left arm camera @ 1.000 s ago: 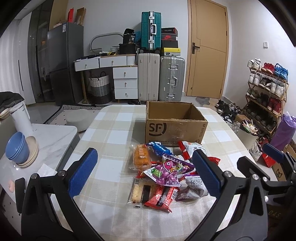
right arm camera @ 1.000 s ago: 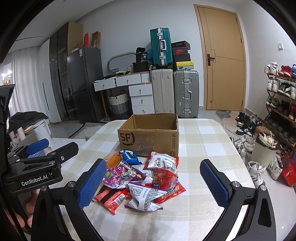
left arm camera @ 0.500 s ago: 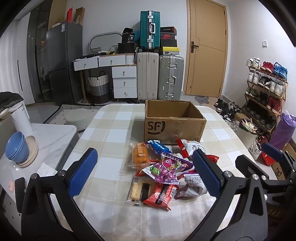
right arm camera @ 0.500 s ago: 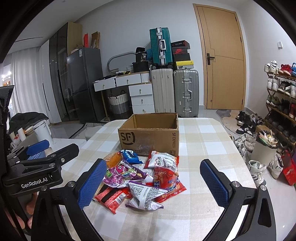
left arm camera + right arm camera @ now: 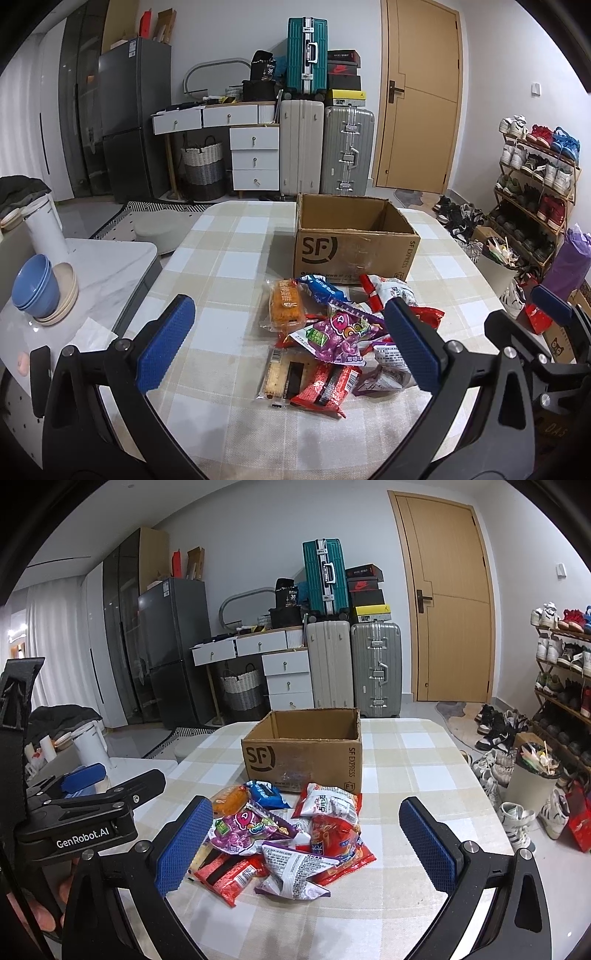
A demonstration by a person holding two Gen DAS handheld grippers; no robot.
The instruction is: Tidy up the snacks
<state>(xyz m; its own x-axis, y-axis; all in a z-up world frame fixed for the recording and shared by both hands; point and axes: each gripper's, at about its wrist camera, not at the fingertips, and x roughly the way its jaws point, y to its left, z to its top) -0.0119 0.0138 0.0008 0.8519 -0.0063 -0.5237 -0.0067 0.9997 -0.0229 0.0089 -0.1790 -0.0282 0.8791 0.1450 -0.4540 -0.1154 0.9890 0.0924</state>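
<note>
Both tongs hang spread, gripping nothing. Left wrist view: left gripper (image 5: 291, 345) has the snack pile (image 5: 332, 336) ahead, slightly rightward; the open box (image 5: 354, 245) just beyond. Right wrist view: right gripper (image 5: 304, 843) frames the pile dead ahead, seemingly nearer; long packets lie roughly fore-aft.

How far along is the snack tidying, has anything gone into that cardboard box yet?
Barely begun, it seems. What shows of the inside of the cardboard box looks bare, though its floor is hidden. Nothing is in hand: the left gripper and right gripper both hang open over the table. All the visible snacks, like the purple candy bag, are left in the snack pile.
</note>
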